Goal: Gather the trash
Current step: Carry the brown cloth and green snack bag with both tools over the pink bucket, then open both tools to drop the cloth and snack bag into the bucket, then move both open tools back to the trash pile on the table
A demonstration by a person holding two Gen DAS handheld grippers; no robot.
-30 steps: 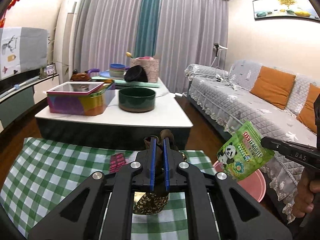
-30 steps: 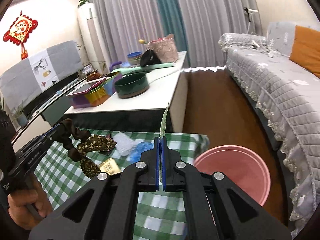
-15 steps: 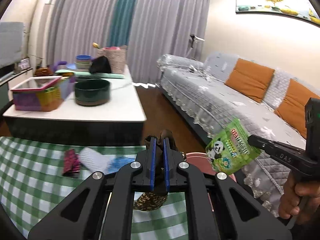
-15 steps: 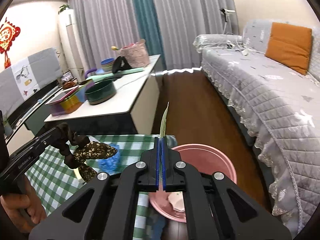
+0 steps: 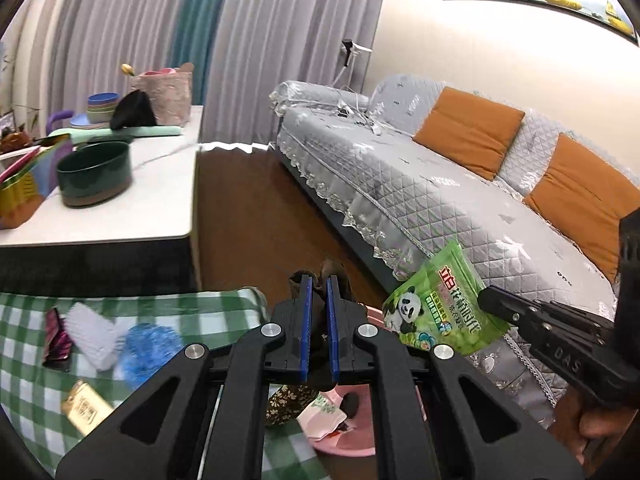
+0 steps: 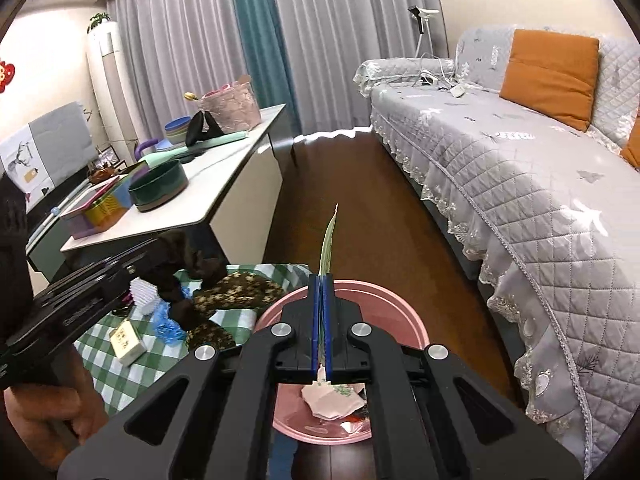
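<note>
Both hands reach forward and tilt down over the pink basin on the floor. The left hand-held gripper clamps a dark, floral-printed scrunchie, soft and bunched, hanging at the edge of the checked cloth. The right hand-held gripper pinches a flat, glossy green packet with a panda print, held above the basin's crumpled wrappers.

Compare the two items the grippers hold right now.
The left gripper pinches a floral fabric scrunchie, dark and floppy, drooping below it. The right gripper pinches a flat green panda packet, glossy and stiff, sticking up. Both are gripped tight near the pink basin.
</note>
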